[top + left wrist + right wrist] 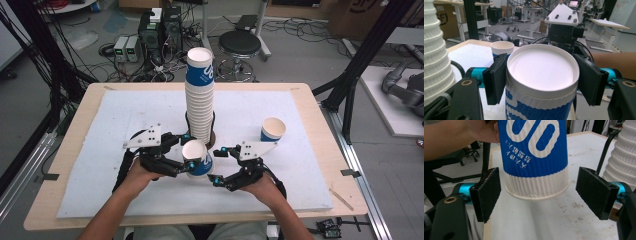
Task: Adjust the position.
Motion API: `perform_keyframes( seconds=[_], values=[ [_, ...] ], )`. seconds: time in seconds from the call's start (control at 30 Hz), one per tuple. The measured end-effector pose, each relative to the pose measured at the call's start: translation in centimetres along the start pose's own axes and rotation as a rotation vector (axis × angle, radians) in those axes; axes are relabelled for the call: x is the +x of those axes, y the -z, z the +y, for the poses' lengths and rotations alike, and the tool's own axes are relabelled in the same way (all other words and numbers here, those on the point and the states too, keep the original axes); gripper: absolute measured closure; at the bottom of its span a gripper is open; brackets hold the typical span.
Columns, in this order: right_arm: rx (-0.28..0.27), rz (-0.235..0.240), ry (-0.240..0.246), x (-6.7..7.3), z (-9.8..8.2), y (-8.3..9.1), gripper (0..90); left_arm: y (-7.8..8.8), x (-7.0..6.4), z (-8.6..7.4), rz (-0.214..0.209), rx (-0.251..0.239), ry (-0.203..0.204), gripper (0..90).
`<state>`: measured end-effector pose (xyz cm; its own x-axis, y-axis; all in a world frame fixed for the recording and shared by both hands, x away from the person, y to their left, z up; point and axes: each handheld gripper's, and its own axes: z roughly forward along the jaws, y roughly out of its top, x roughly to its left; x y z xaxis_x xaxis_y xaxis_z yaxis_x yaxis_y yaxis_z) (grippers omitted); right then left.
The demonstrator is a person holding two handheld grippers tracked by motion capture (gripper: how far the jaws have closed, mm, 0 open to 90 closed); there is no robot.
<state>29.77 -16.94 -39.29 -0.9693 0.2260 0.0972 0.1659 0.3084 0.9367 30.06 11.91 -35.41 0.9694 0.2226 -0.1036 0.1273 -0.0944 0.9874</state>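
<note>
The left gripper [186, 156] is pinching a blue and white paper cup [196, 159] near its rim, one pad on each side, and the left gripper view is showing both pads pressing on the cup wall just under the white lip. The cup is being held above the white mat [115, 150], just in front of the tall cup stack [199, 95] that is standing in the middle of the table. In the right gripper view the base of the cup is hanging clear over the mat, not resting on it.

The right gripper [219, 167] is waiting just beside the cup with its jaws spread wide, and the lower part of the cup is sitting between the two pads without touching them. A single cup [272, 129] is already standing alone on the mat, to the right of the stack.

I am judging that the step in hand is separating cups from the stack and placing them out one by one. The next move is probably calling for the right gripper to close on the ribbed lower wall, gently so the paper is not crushing, or for the left one to lower the cup upright on a free place
</note>
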Motion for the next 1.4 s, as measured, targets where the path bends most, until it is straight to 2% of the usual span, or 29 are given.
perform_keyframes(
  seconds=[0.07,0.13,0.17,0.2,0.27,0.33,0.4,0.77,0.83,0.93,1.07,1.17,1.2,1.23,1.27,1.3,1.37,1.4],
  values=[
    [-0.006,-0.009,0.006,0.0,0.0,-0.1,20.6,-0.2,-0.2,0.1,-0.007,0.001,-0.004,30.9],
    [-0.003,0.016,-0.008,0.1,0.0,-0.1,20.6,-0.5,-0.3,0.2,-0.019,0.004,-0.009,30.9],
    [-0.012,0.005,0.0,0.1,0.0,-0.2,20.6,-0.5,-0.3,0.3,-0.022,0.003,-0.007,30.9],
    [-0.008,0.031,-0.007,0.2,0.0,-0.2,20.6,-0.6,-0.3,0.3,-0.027,0.001,-0.005,30.9],
    [-0.02,0.01,0.016,0.2,0.0,-0.2,20.6,-0.8,-0.3,0.3,-0.032,0.001,-0.006,30.9],
    [-0.013,0.034,0.005,0.3,-0.1,-0.3,20.6,-0.9,-0.4,0.4,-0.044,0.003,-0.009,31.0],
    [-0.015,0.034,0.005,0.3,-0.2,-0.3,20.5,-0.9,-0.5,0.4,-0.054,0.001,-0.008,31.0],
    [-0.036,0.06,0.008,0.5,-0.1,-0.3,19.3,-1.2,-0.7,0.4,-0.093,-0.032,-0.015,31.1],
    [-0.032,0.069,0.019,0.6,-0.1,-0.2,22.5,-1.1,-0.8,0.4,-0.101,-0.039,-0.01,31.2],
    [-0.022,0.06,0.045,0.7,0.0,-0.1,26.8,-1.1,-0.8,0.4,-0.097,-0.036,-0.016,31.5],
    [-0.007,0.057,0.051,0.7,0.0,0.1,31.3,-1.1,-0.8,0.2,-0.096,-0.033,-0.018,31.8],
    [0.022,0.057,0.058,0.7,0.1,0.1,33.0,-1.1,-0.7,0.0,-0.091,-0.009,-0.02,31.4],
    [0.033,0.052,0.06,0.7,0.1,0.0,33.1,-1.0,-0.7,0.0,-0.077,-0.001,-0.024,30.8],
    [0.046,0.054,0.058,0.6,0.2,0.0,33.2,-1.0,-0.8,0.0,-0.045,0.011,-0.024,26.7],
    [0.054,0.057,0.057,0.6,0.2,0.0,33.4,-1.0,-0.7,0.1,-0.032,0.025,-0.005,18.1],
    [0.066,0.069,0.049,0.6,0.3,0.0,33.7,-0.9,-0.6,0.1,-0.023,0.035,0.008,13.9],
    [0.09,0.047,0.063,0.5,0.4,0.2,33.8,-0.5,-0.5,0.2,-0.02,0.055,0.004,14.0],
    [0.1,0.05,0.063,0.5,0.5,0.3,33.8,-0.3,-0.5,0.3,-0.024,0.062,0.005,14.0]
  ],
)
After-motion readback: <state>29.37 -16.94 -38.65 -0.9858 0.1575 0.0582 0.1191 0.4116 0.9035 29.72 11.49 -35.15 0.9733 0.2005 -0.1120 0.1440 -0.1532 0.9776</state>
